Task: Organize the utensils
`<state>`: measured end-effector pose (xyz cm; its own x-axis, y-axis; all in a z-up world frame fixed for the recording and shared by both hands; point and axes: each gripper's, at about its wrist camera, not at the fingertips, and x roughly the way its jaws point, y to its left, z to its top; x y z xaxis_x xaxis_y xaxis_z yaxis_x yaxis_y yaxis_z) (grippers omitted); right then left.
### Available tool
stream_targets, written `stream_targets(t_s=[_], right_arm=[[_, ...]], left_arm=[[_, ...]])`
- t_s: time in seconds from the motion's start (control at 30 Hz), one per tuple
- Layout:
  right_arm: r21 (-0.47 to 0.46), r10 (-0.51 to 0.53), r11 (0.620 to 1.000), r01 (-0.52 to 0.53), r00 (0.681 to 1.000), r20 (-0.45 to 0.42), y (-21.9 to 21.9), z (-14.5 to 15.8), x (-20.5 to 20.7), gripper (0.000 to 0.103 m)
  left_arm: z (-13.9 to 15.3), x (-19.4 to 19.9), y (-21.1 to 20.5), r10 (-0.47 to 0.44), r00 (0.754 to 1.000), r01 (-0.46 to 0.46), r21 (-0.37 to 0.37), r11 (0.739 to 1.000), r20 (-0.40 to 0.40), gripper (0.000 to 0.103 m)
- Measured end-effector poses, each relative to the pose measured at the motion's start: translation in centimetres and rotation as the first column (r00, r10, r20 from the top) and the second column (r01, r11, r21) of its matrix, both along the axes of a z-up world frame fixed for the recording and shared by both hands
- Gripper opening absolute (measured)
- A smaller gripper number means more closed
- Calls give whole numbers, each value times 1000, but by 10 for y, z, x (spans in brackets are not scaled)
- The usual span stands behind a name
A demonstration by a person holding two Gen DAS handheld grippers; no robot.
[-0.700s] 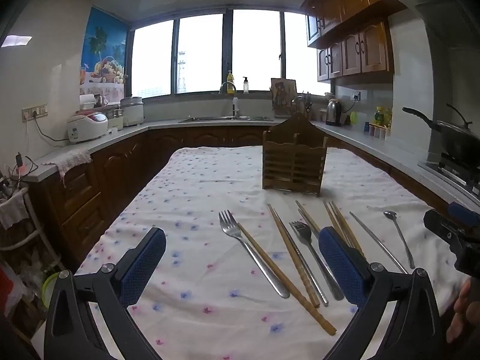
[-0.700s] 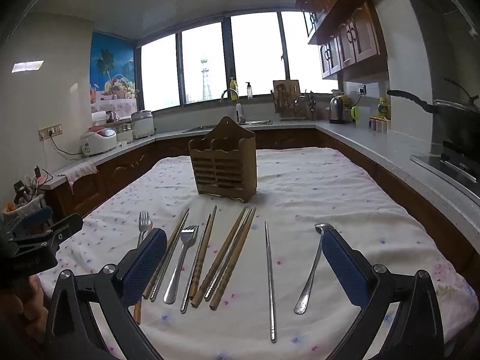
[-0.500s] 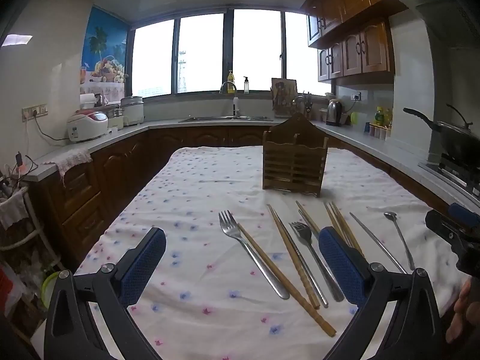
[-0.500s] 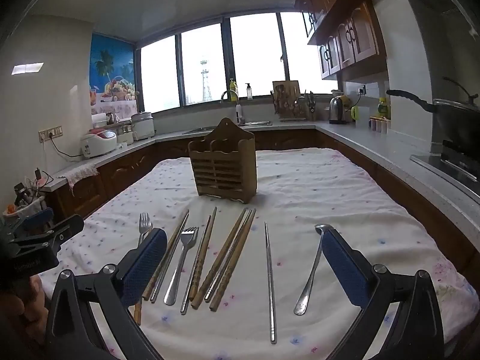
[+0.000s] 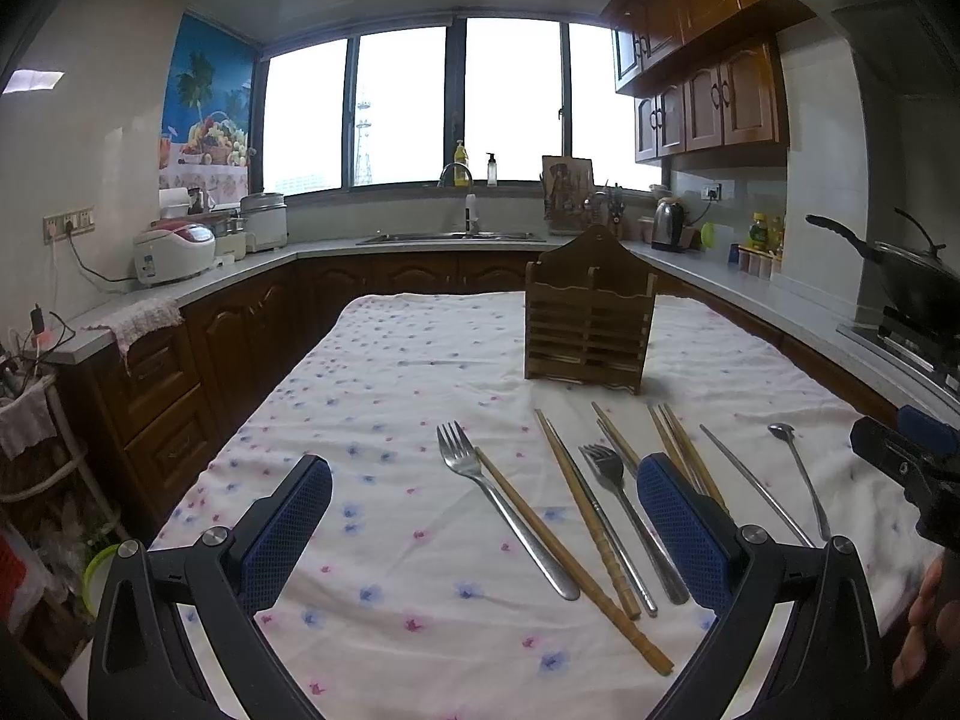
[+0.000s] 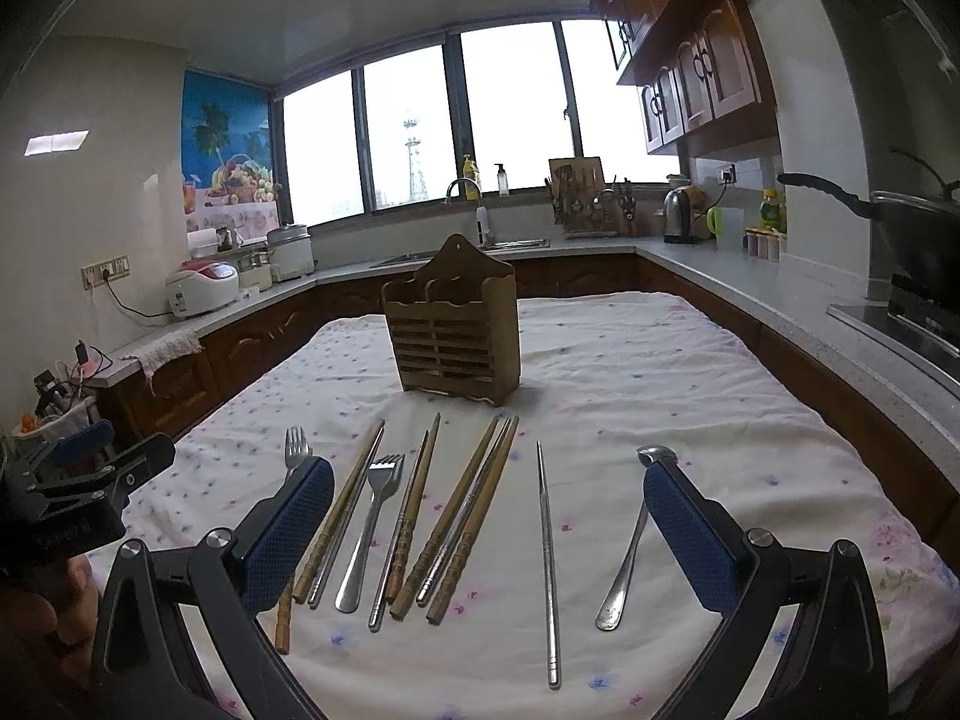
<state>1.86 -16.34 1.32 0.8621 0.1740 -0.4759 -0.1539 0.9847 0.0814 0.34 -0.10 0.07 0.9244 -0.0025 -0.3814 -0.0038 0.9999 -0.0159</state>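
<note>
A wooden utensil holder (image 5: 589, 313) (image 6: 453, 321) stands upright mid-table on the floral cloth (image 5: 384, 396). In front of it lie two forks (image 5: 498, 501) (image 6: 366, 534), several wooden chopsticks (image 5: 591, 531) (image 6: 462, 516), a metal chopstick (image 6: 547, 564) and a spoon (image 6: 633, 534) (image 5: 801, 480). My left gripper (image 5: 483, 534) is open and empty above the near left of the row. My right gripper (image 6: 489, 540) is open and empty above the near edge of the row.
Kitchen counters run along both sides of the table, with a rice cooker (image 5: 174, 252) at left and a wok on the stove (image 5: 912, 282) at right. A sink (image 5: 450, 235) sits under the far window. Each gripper shows at the other view's edge (image 5: 906, 462) (image 6: 78, 492).
</note>
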Motion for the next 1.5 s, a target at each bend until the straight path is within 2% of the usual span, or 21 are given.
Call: stream_targets(t_s=[1.0,1.5], right_arm=[[21,2,1000,-2,1000,-2,-5,4,2,103],[30,13,999,-13,1000,-14,-3,8,10,103]], left_arm=[[-2,3,0,-10,1000,10,3,1000,-5,102],[0,13,5,-26,999,25,-36,999,-37,102]])
